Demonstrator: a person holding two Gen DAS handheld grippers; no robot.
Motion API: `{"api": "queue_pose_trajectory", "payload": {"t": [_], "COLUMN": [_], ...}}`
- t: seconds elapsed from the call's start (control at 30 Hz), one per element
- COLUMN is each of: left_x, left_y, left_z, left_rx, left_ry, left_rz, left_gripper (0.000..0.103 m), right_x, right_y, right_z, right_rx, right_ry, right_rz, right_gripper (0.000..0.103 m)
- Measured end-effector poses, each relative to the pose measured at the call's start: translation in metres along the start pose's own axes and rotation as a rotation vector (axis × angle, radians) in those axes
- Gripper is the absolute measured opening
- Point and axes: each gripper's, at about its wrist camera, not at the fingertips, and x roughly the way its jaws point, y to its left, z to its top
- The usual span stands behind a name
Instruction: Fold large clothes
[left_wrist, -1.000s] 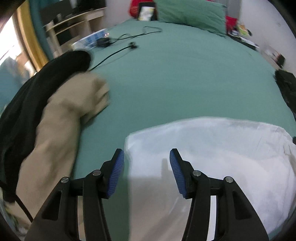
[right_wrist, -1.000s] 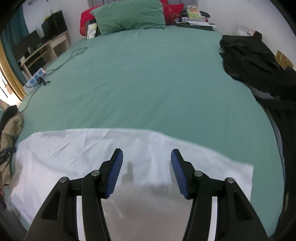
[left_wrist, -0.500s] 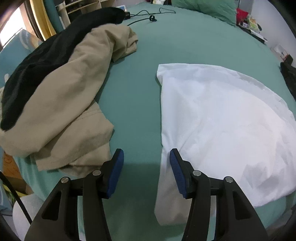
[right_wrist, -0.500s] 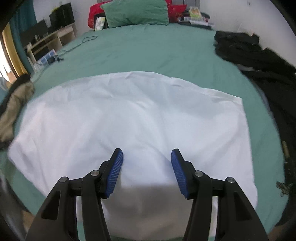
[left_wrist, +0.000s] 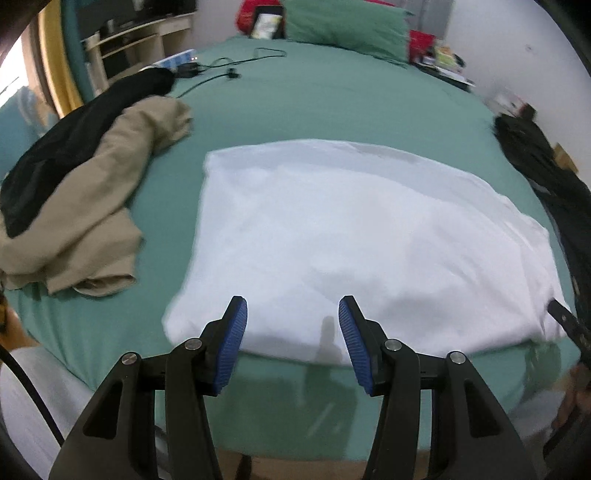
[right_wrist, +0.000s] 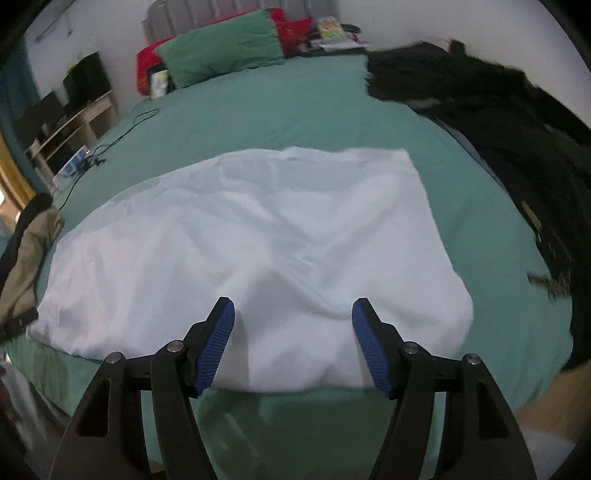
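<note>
The left gripper is held above the near edge of the bed, its blue-padded jaws spread wide and gripping nothing. The right gripper is held likewise, wide apart and empty. The white cloth is spread flat on the bed near that edge. Only in the left wrist view is the full beige garment seen, left of the cloth, with a black garment against it. The dark clothes right of the cloth are shown more fully in the right wrist view.
</note>
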Motion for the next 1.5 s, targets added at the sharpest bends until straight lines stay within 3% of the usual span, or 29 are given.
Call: {"api": "queue_pose_trajectory", "payload": {"t": [0.17, 0.4, 0.6, 0.9, 1.03, 1.2, 1.37, 1.5], "left_x": [0.001, 0.006, 0.012, 0.02, 0.024, 0.027, 0.035, 0.045], "left_y": [-0.02, -0.039, -0.048, -0.053, -0.057, -0.067, -0.083, -0.094], "left_z": [-0.02, -0.021, -0.02, -0.009, -0.003, 0.009, 0.023, 0.031], "left_rx": [0.048, 0.082, 0.108, 0.121, 0.124, 0.145, 0.166, 0.14], "left_ry": [0.026, 0.033, 0.043, 0.026, 0.018, -0.007, -0.024, -0.005], "left_rz": [-0.063, -0.117, -0.138, -0.137, -0.139, -0.163, -0.179, -0.196], "left_gripper": [0.055, 0.055, 0.055, 0.055, 0.055, 0.055, 0.055, 0.055], "right_x": [-0.008, -0.015, -0.014, 0.003, 0.017, 0.028, 0.038, 0.048], "right_y": [-0.016, -0.031, -0.031, -0.027, -0.024, -0.019, -0.027, -0.032], "right_z": [-0.011, -0.023, -0.033, -0.038, -0.032, -0.018, -0.009, 0.0], "right_rx": [0.1, 0.179, 0.227, 0.3, 0.345, 0.323, 0.398, 0.436], "right_ry": [0.009, 0.005, 0.018, 0.051, 0.047, 0.016, -0.014, -0.074], "right_rz": [-0.014, -0.029, 0.021, 0.168, 0.241, 0.264, 0.307, 0.369], "right_gripper": [0.067, 0.067, 0.067, 0.067, 0.072, 0.072, 0.073, 0.093]}}
